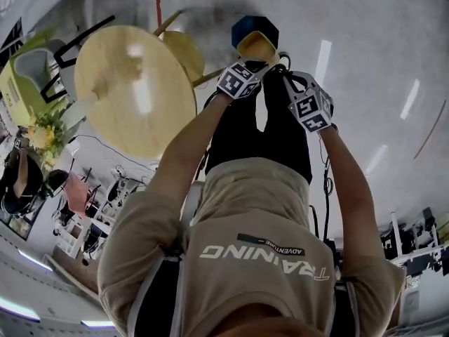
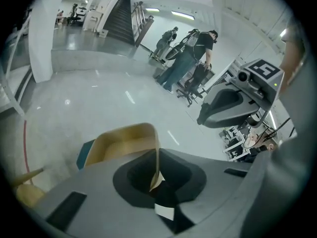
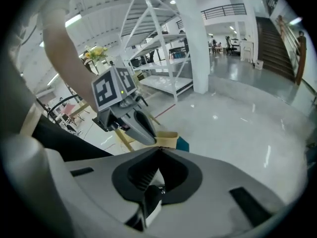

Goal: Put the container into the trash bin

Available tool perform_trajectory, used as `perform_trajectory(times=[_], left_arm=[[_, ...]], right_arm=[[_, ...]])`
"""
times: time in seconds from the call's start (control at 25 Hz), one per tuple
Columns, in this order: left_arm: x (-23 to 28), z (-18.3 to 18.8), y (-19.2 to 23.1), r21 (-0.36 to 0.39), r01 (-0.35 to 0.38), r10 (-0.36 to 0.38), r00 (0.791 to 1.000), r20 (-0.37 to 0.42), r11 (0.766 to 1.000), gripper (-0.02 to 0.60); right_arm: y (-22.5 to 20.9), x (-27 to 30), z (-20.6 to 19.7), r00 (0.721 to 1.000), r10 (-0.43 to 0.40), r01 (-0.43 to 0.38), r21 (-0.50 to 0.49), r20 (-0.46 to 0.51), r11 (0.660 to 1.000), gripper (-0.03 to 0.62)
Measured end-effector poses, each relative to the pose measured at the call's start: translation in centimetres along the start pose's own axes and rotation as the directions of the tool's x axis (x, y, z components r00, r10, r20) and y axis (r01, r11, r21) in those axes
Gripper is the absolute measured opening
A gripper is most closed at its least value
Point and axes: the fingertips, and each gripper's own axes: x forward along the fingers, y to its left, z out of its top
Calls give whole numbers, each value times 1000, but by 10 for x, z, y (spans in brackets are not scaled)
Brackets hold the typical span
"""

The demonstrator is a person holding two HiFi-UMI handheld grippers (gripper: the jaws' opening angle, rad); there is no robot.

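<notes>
A tan open container (image 1: 256, 46) hangs just above a dark blue trash bin (image 1: 247, 25) on the floor. My left gripper (image 1: 254, 63) is shut on the container's near wall. In the left gripper view that thin wall (image 2: 154, 157) runs down between the jaws of the left gripper (image 2: 157, 175), and the bin (image 2: 85, 152) shows behind the container. My right gripper (image 1: 282, 67) sits just right of the container with its jaws shut. In the right gripper view the right gripper (image 3: 158, 152) has its tips right at the container (image 3: 167, 139); I cannot make out any grip on it.
A round wooden table (image 1: 133, 90) and a wooden stool (image 1: 184, 51) stand left of the bin. Farther left are a green chair (image 1: 28, 76) and flowers (image 1: 45, 135). White shelving (image 3: 158, 58) and standing people (image 2: 188, 58) are farther off on the glossy floor.
</notes>
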Motion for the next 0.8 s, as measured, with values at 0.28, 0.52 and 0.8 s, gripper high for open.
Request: perform_trajectory(times=[0.28, 0.52, 0.8], left_arm=[[106, -24, 37, -26, -14, 12, 996, -83, 1000, 26], [151, -56, 67, -66, -6, -3, 992, -128, 998, 27], [189, -80, 102, -50, -14, 5, 985, -175, 999, 28]], right_arm=[[-69, 39, -84, 998, 22, -14, 149, -57, 989, 5], [-78, 85, -130, 994, 56, -39, 167, -98, 985, 5], [-91, 150, -152, 989, 91, -64, 219, -113, 974, 5]])
